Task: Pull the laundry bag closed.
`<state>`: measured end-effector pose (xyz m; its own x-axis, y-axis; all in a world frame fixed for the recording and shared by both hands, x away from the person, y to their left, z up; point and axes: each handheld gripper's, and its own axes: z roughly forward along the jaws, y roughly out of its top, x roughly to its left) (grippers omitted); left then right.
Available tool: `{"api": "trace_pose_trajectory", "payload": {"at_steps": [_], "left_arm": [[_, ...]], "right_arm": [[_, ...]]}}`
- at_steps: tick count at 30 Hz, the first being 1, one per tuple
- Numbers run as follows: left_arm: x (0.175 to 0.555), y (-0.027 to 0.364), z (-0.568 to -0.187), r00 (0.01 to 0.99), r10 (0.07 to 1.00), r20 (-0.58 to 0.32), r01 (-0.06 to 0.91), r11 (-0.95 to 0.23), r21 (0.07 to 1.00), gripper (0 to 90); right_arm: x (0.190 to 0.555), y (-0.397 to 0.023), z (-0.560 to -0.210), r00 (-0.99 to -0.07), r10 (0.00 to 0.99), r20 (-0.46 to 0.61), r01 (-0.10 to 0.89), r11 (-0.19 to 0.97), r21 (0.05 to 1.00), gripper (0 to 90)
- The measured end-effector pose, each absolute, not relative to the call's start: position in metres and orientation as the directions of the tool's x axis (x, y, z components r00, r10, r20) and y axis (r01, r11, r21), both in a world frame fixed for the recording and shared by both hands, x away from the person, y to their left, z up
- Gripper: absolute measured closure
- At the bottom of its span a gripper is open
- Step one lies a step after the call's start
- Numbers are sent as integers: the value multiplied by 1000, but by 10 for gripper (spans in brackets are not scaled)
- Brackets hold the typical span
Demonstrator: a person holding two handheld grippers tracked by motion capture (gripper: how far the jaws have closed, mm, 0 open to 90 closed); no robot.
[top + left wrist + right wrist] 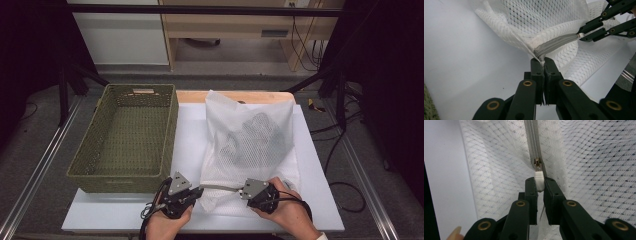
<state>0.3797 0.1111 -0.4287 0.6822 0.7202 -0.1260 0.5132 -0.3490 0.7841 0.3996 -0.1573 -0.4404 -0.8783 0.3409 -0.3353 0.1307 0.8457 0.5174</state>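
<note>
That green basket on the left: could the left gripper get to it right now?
Probably not as things stand: the left gripper is shut on the mesh bag's zipper end. Once it lets go, the basket sits close beside it with nothing between.

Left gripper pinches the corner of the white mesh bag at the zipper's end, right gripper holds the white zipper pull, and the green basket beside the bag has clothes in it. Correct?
Not quite. In the high view the green basket holds nothing; the dark clothes sit inside the white mesh bag. The rest stands: the left gripper pinches the bag's corner at the zipper's end, and the right gripper holds the white zipper pull.
</note>
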Motion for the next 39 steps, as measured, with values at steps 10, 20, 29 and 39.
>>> {"api": "trace_pose_trajectory", "payload": {"at_steps": [10, 20, 29, 39], "left_arm": [[379, 114, -427, 678, 725, -118, 509, -348, 788, 882], [379, 118, -425, 670, 735, -107, 504, -345, 792, 883], [380, 122, -424, 663, 740, -110, 509, -339, 791, 883], [380, 124, -424, 660, 743, -110, 510, -336, 791, 883]], "right_arm": [[400, -158, -441, -878, 348, -328, 138, 841, 524, 818], [401, -157, -443, -875, 363, -320, 158, 840, 520, 818], [402, -159, -442, -876, 359, -323, 157, 844, 513, 818], [404, -168, -443, -871, 371, -321, 174, 845, 505, 818]]}}
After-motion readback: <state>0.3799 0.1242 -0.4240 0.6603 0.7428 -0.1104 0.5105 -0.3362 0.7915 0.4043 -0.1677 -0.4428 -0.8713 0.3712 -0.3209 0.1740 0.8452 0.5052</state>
